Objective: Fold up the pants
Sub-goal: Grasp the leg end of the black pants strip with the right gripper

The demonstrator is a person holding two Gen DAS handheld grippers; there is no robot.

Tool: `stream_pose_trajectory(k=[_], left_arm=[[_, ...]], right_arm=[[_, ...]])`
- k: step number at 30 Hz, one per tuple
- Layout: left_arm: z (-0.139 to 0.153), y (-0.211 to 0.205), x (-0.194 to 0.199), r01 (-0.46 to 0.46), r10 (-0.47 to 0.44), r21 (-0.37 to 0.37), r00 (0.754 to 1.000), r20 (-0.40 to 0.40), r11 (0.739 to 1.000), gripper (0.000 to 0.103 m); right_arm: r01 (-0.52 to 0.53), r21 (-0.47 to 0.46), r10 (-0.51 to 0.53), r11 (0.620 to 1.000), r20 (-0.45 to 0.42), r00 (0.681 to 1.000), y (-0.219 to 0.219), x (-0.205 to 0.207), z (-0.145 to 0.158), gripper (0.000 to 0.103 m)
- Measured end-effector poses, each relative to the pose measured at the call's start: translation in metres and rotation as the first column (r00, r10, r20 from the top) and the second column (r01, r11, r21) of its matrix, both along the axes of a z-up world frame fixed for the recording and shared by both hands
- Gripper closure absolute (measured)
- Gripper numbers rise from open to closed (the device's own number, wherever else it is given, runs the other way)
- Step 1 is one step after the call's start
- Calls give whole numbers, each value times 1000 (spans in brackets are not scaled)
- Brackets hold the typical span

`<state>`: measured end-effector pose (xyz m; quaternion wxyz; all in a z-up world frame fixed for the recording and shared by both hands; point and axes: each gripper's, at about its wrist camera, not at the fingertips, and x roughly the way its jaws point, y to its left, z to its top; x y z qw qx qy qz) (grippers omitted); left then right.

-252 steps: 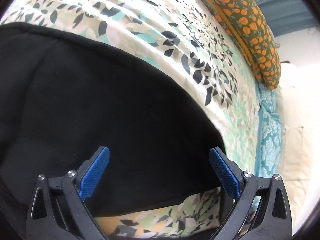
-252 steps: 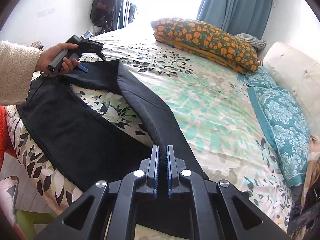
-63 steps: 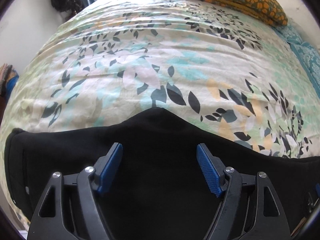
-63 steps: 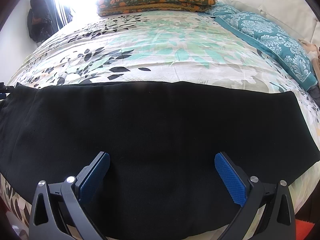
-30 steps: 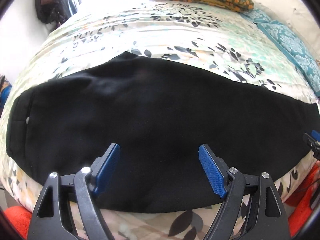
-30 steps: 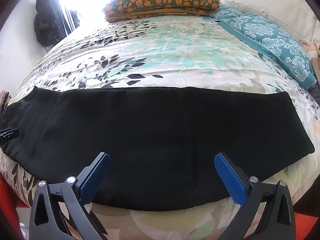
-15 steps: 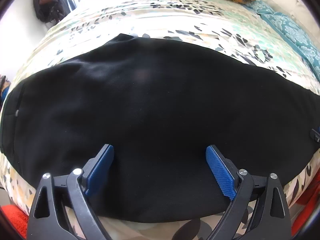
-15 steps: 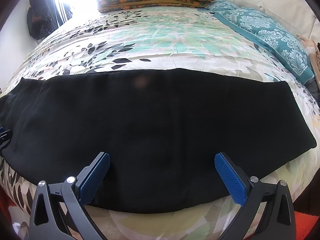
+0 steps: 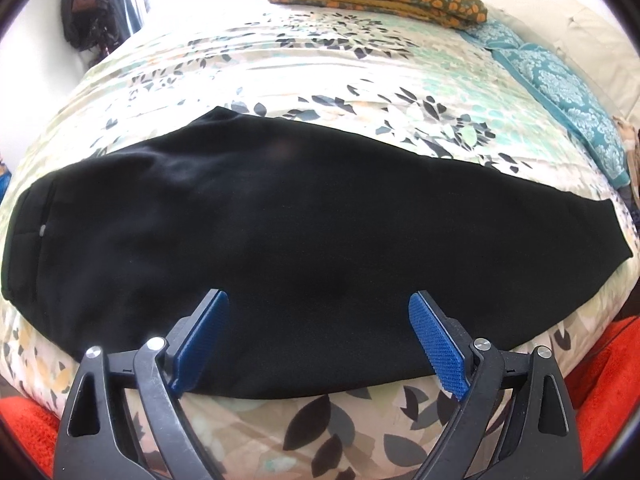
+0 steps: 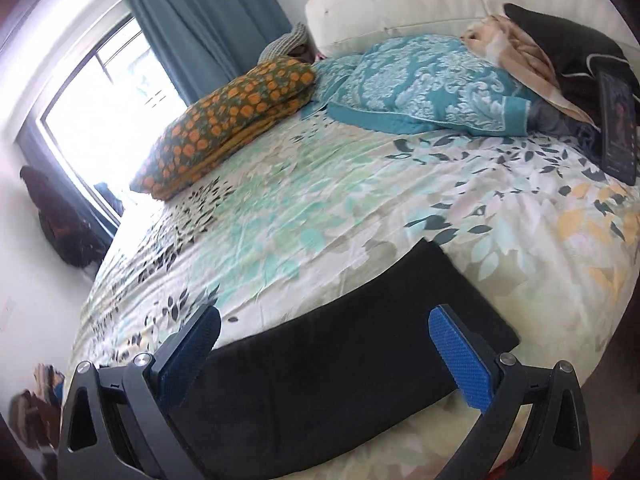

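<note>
The black pants point(image 9: 280, 232) lie flat along the near edge of the bed, folded lengthwise leg on leg, waistband at the left and leg ends at the right. My left gripper point(image 9: 318, 328) is open and empty, hovering over the near edge of the pants at their middle. My right gripper point(image 10: 326, 344) is open and empty, above the leg-end part of the pants point(image 10: 340, 364), whose cuff corner lies just beyond its right finger point(image 10: 460, 360).
The floral bedspread point(image 9: 320, 76) stretches beyond the pants. An orange-flowered folded blanket point(image 10: 228, 120) and teal pillows point(image 10: 420, 84) lie at the head. A phone point(image 10: 618, 120) and piled clothes point(image 10: 560, 52) rest at the far right. An orange rug point(image 9: 612, 368) lies below the bed edge.
The right gripper has swung to the right toward the leg ends and tilted, so it now looks at the headboard. The left gripper has pulled back slightly. Both stay open.
</note>
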<state>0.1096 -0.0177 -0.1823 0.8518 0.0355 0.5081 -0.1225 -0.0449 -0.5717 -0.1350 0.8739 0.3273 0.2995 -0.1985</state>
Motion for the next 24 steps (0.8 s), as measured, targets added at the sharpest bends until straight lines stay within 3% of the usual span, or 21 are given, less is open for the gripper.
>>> stream_pose_trajectory(k=[2,5,7,9,11,16,24], left_arm=[[2,-1,-2,8,-8,-10,1000,7,1000,10],[1,-6,-5,25,-25,-5,1000,10,1000,10],[-3,-9,-5,29,-29,-4,1000,-5,1000,10],[-6,-13,-5,33,-33,-5,999,-17,999,10],[-5,-18,-8,48,-48,4,999,-12,999,10],[3,-25,-12,82,-83,34,996,12,996,10],[0,-29,-14,80,-80,40,997,-7,996,10]], right_arm=[[49,60,-47,997,-43,998,-44,-14,1,0],[-5,263,48,965,-155,987,-88,-18,-26,0],[-48,424,109,904,-122,987,-98,-27,-50,0],[-72,528,128,846,-71,989,-101,-31,-68,0],[-100,536,157,838,-62,986,-97,-28,-74,1],[-218,446,293,868,-106,950,-86,1,-79,1],[-283,461,395,841,-166,904,-80,21,-97,1]])
